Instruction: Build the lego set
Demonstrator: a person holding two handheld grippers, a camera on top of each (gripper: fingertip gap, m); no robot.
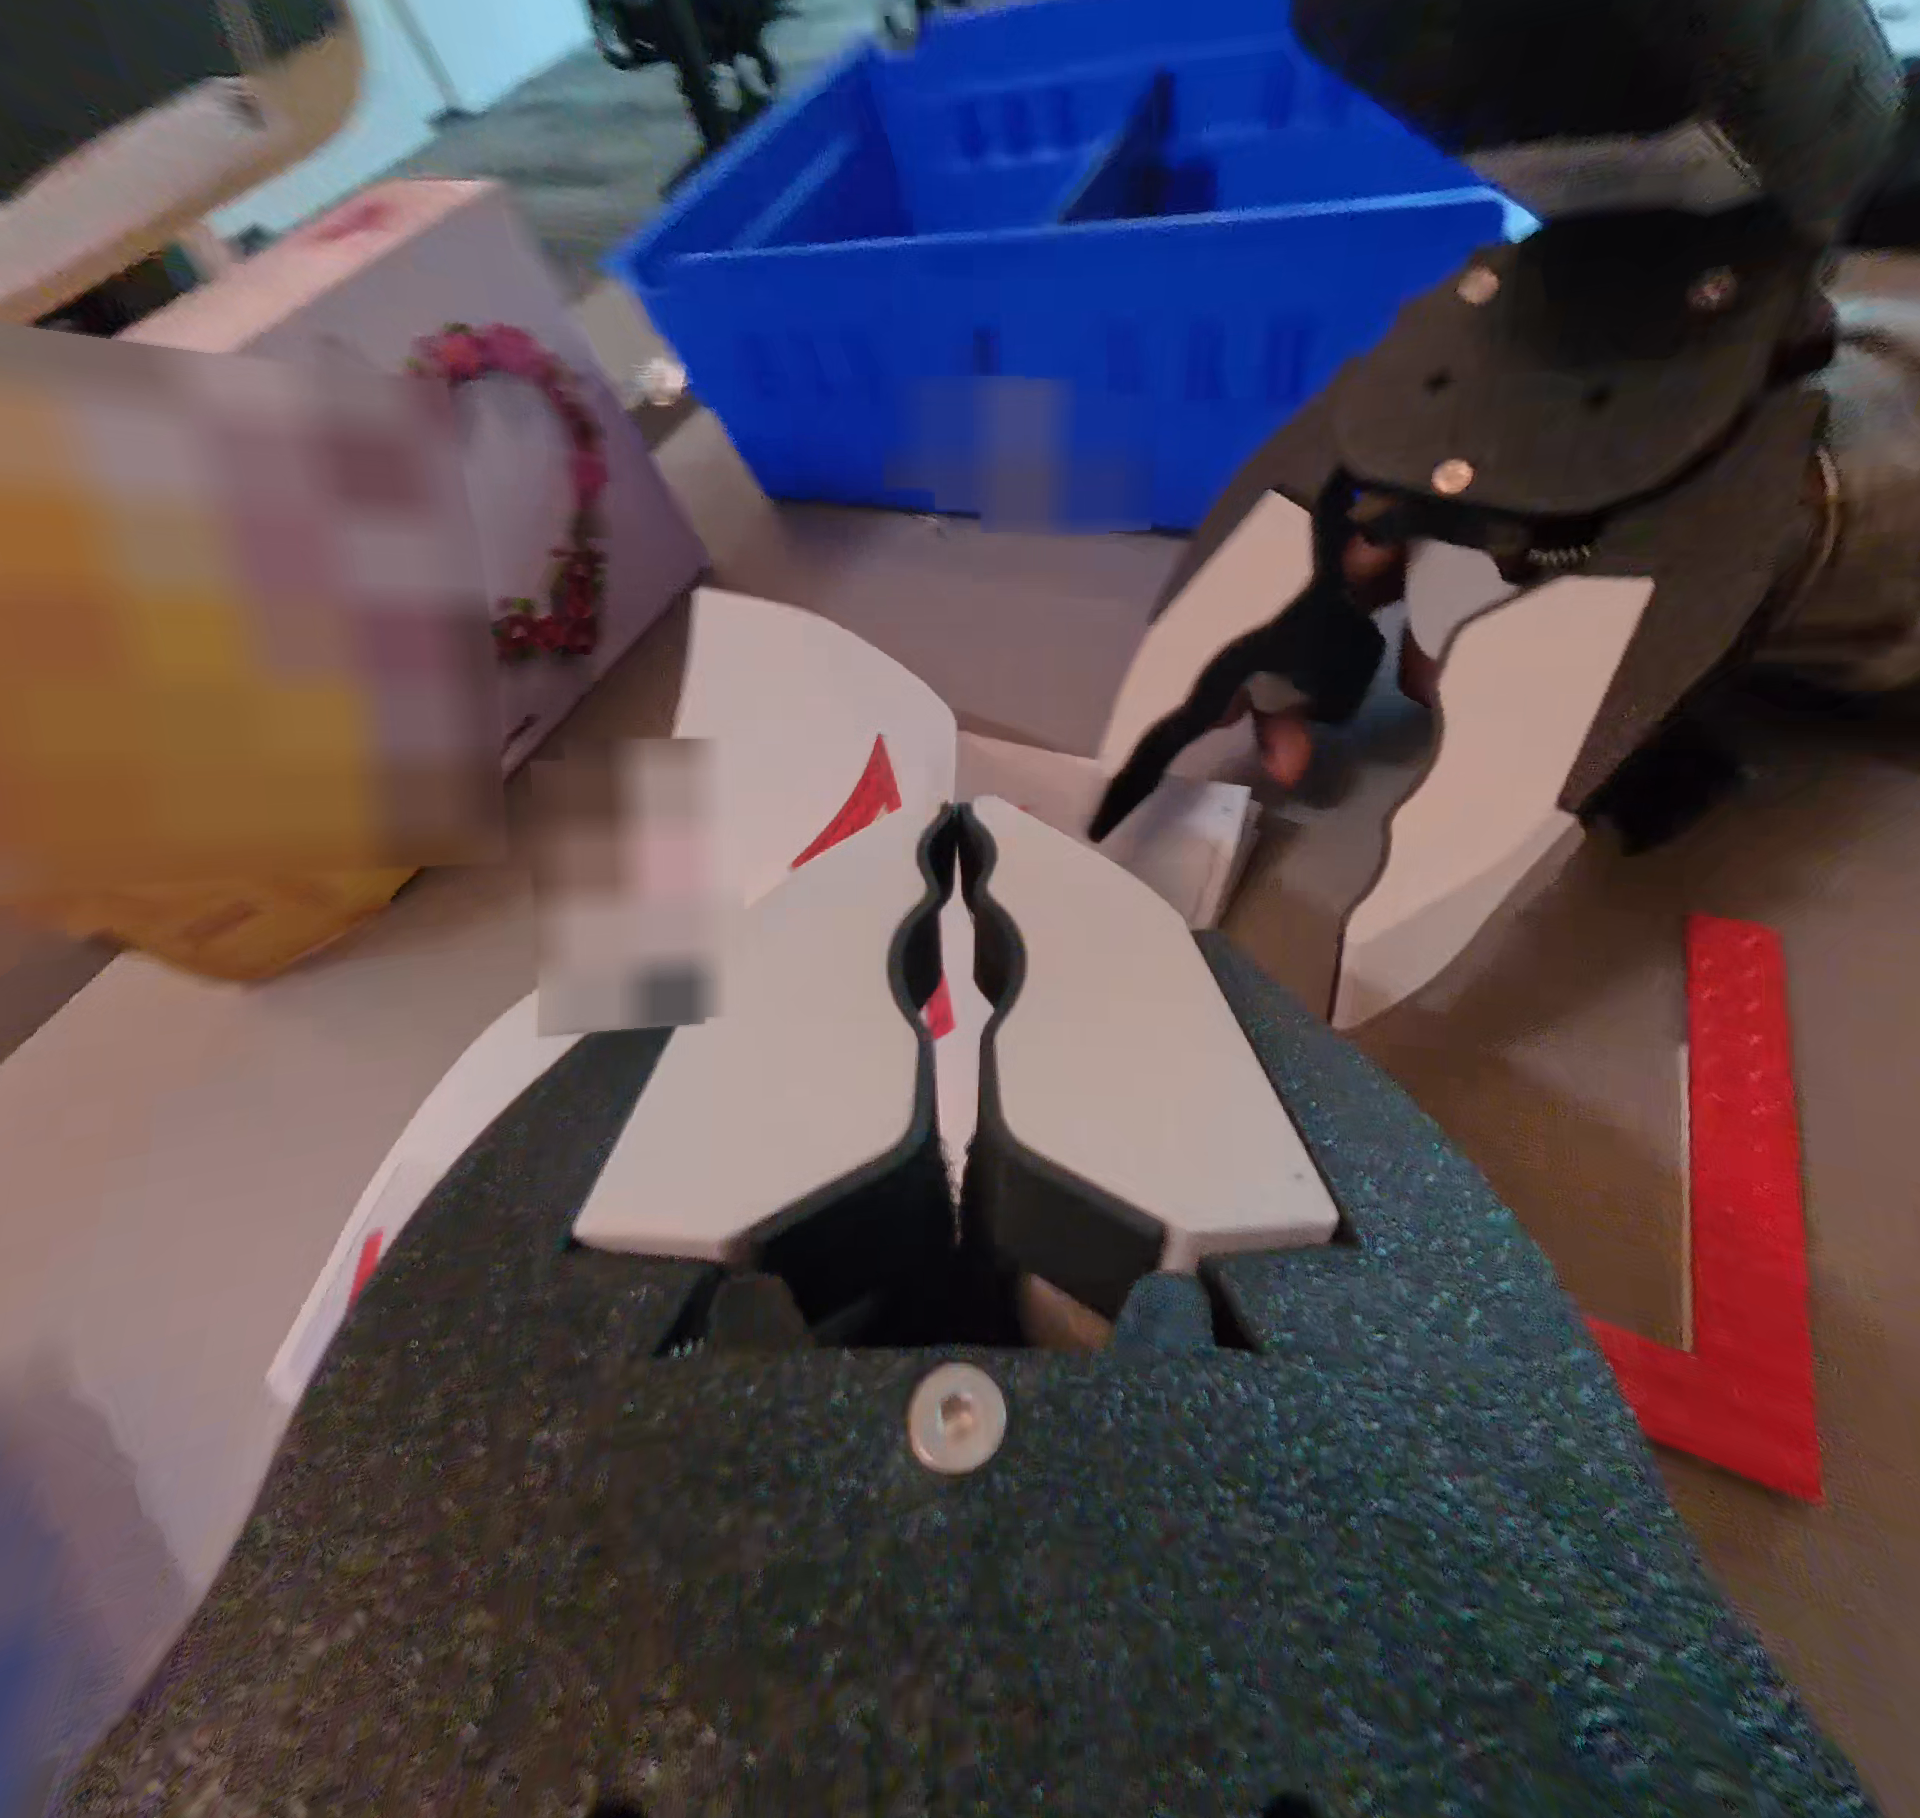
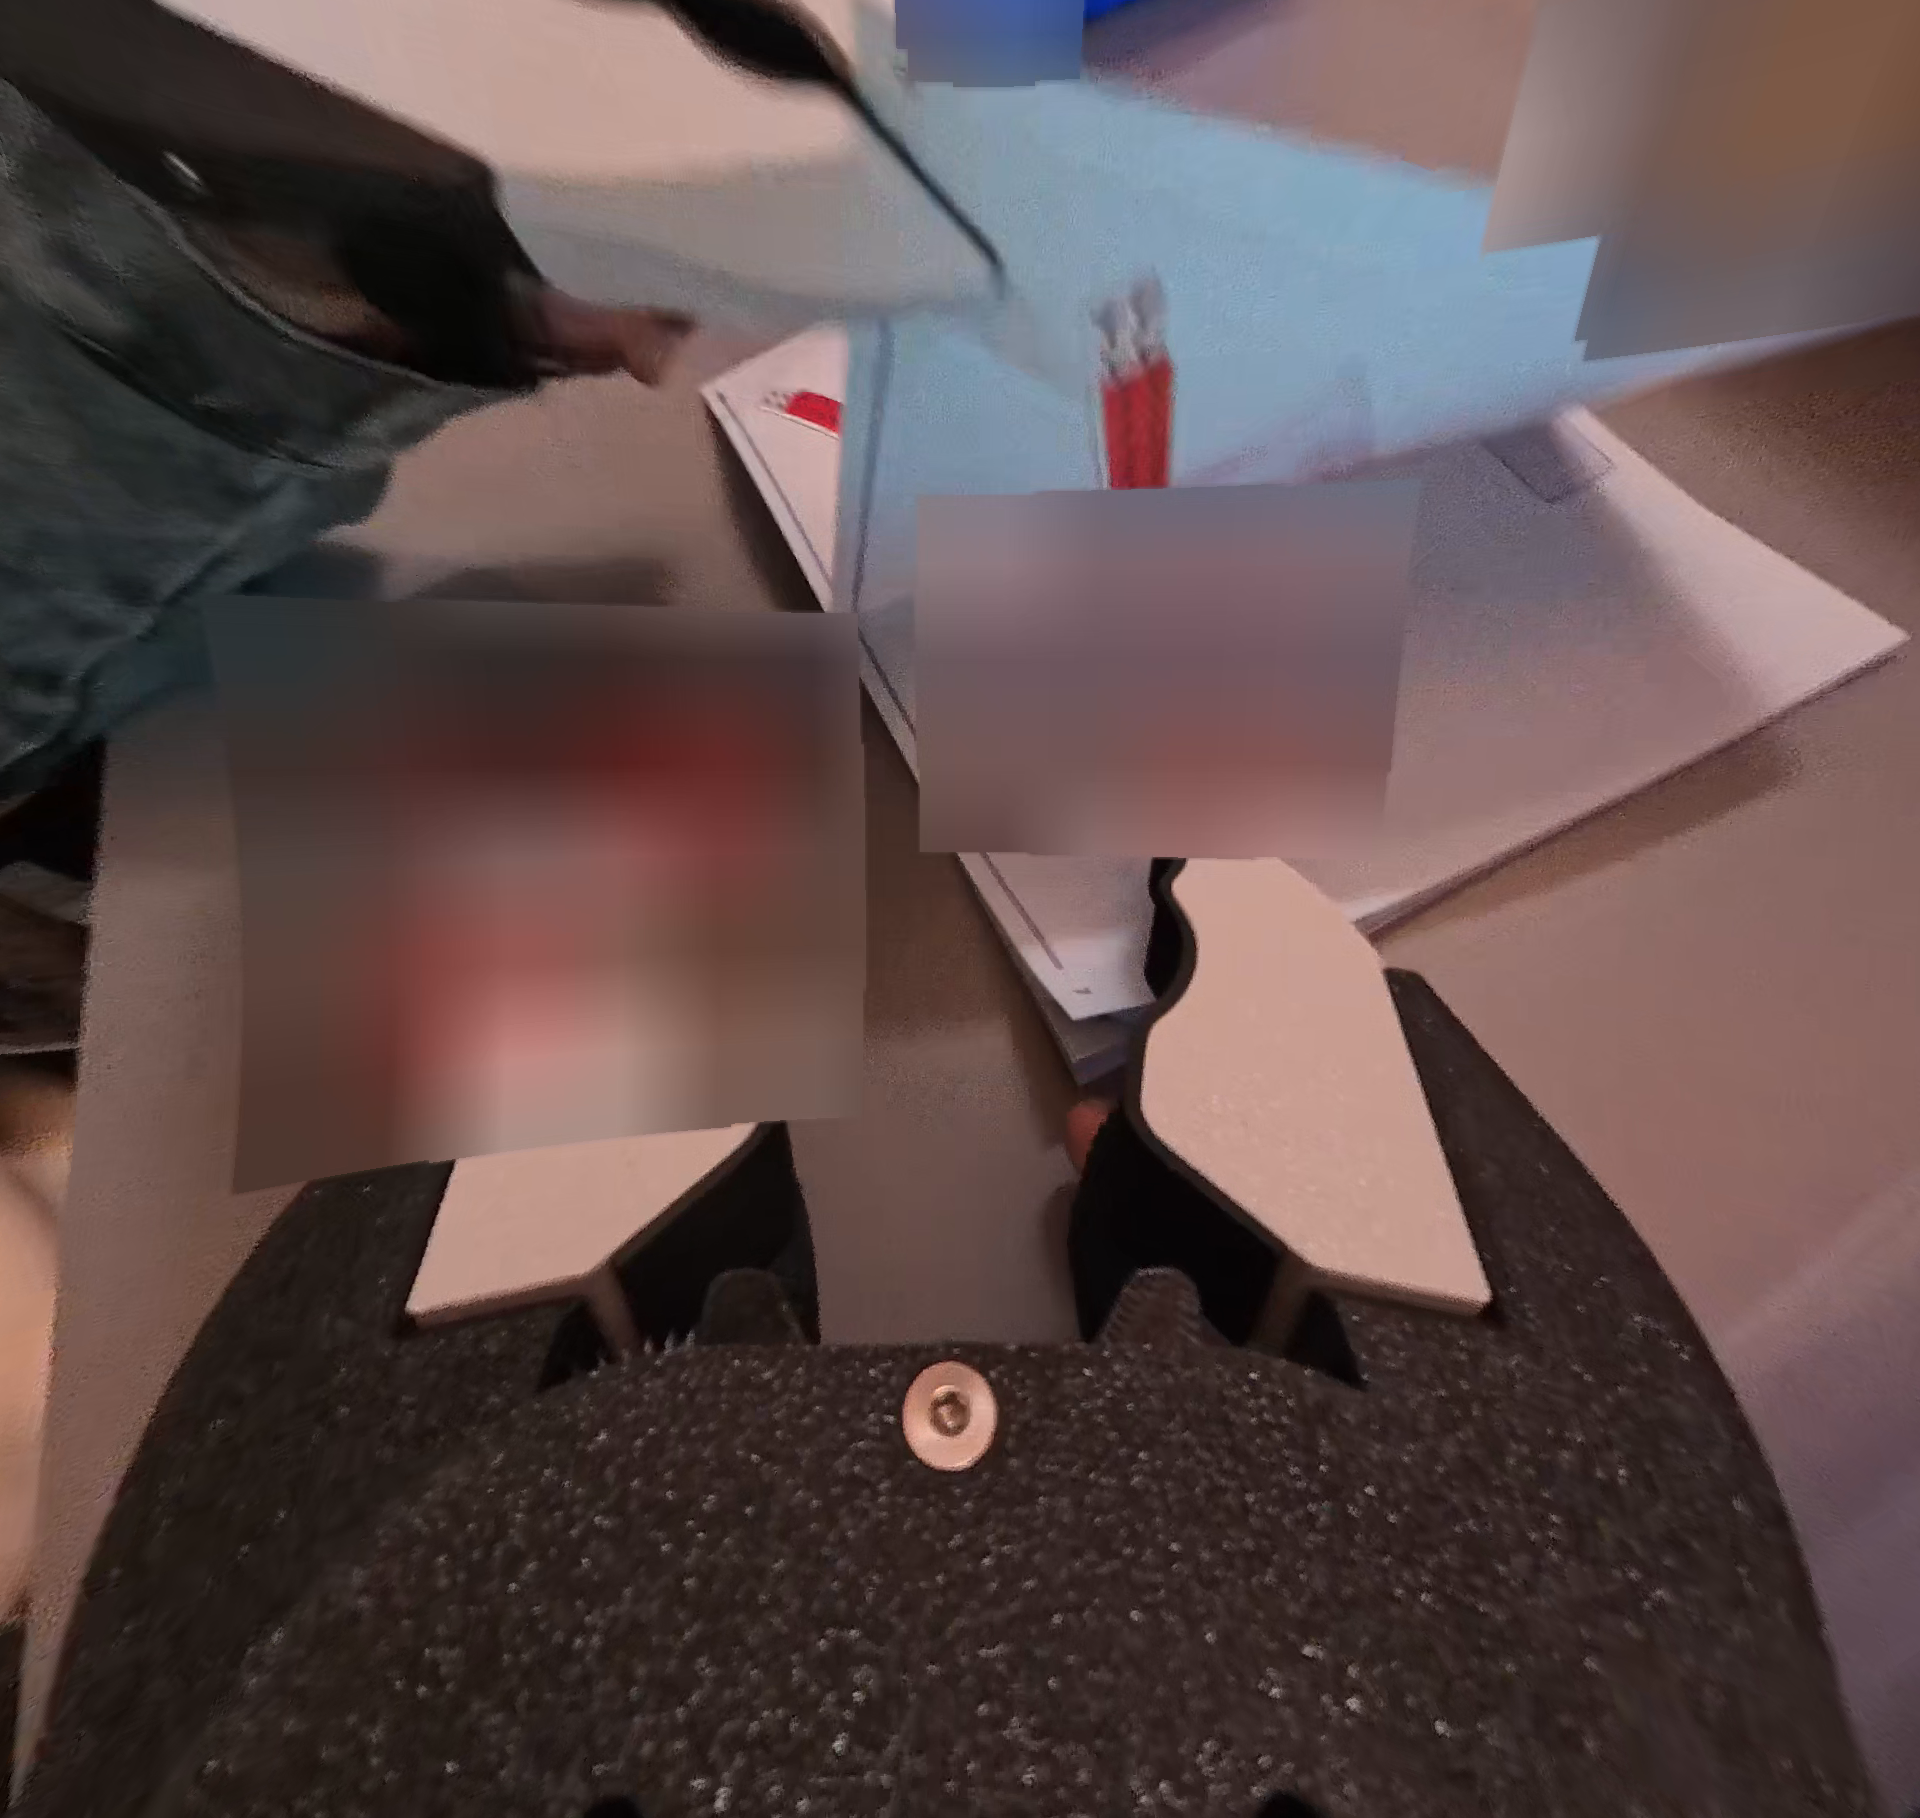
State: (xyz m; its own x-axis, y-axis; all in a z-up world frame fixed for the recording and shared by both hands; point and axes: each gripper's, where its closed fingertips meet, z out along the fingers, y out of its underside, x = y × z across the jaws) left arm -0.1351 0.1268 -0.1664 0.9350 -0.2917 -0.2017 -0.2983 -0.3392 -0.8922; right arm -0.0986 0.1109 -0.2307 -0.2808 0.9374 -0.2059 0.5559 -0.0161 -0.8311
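Left gripper: white fingers pressed together at the tips. A thin page edge seems to sit in the slot between them, but blur makes it hard to confirm a pinch. Under and ahead of it lies the white instruction booklet with red printed diagrams, its pages curled up.

Right gripper: fingers spread wide with bare tabletop between them. Its left finger is mostly behind a mosaic patch; its right finger is clear. The booklet's lower corner lies just beside that finger's tip, and a page is lifted ahead of it.

Right of the left gripper, on the brown tabletop, lies a flat red L-shaped lego plate, apart from both grippers. Beyond the left gripper's tips stands a blue plastic bin with dividers. Left of it sits a pale pink cardboard box with a flower wreath picture, and nearer, a blurred yellow box.

No loose bricks can be made out in either view.
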